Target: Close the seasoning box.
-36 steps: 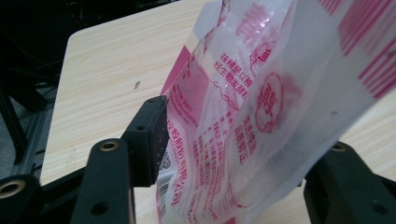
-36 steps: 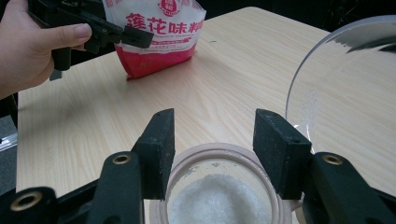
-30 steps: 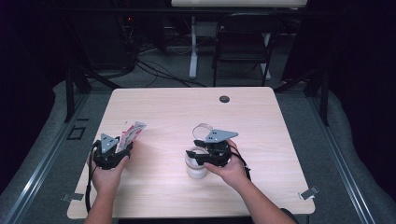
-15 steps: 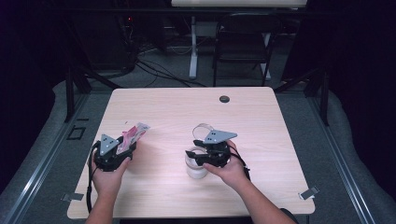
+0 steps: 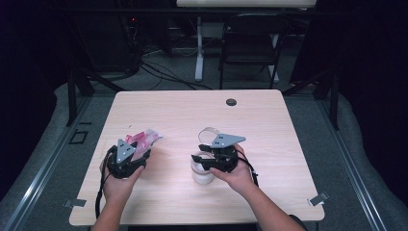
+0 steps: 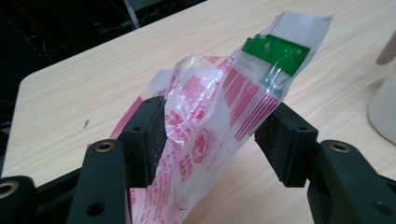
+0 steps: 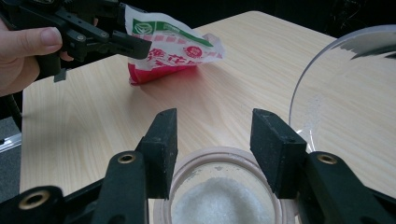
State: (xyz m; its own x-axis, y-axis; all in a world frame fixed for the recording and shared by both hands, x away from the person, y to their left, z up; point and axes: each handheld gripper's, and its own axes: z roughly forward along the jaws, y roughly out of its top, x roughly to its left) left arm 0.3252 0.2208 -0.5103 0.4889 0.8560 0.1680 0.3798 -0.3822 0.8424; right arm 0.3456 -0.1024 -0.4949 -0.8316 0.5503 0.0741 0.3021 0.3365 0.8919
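Note:
A red-and-white plastic bag [image 5: 143, 139] with a green strip near its top is pinched between the pads of my left gripper [image 5: 138, 150], its lower end close to the table. Up close the bag [image 6: 219, 102] fills the gap between those jaws [image 6: 217, 126]. A white jar [image 5: 202, 172] holding white grains [image 7: 219, 200] stands mid-table. My right gripper [image 7: 214, 135] hovers over its mouth; its jaws have just been closing but still stand apart, with nothing pinched. From there I see the bag [image 7: 173, 49] in the left gripper [image 7: 133, 44].
A clear round lid-like piece [image 5: 210, 132] rests just behind the jar, large at the right of the right gripper view [image 7: 345, 93]. A small dark grommet [image 5: 231, 102] sits near the table's far edge. A chair and cables lie beyond the table.
My left gripper has carried the bag a little to the right and up, toward the jar. The right hand has stayed over the jar.

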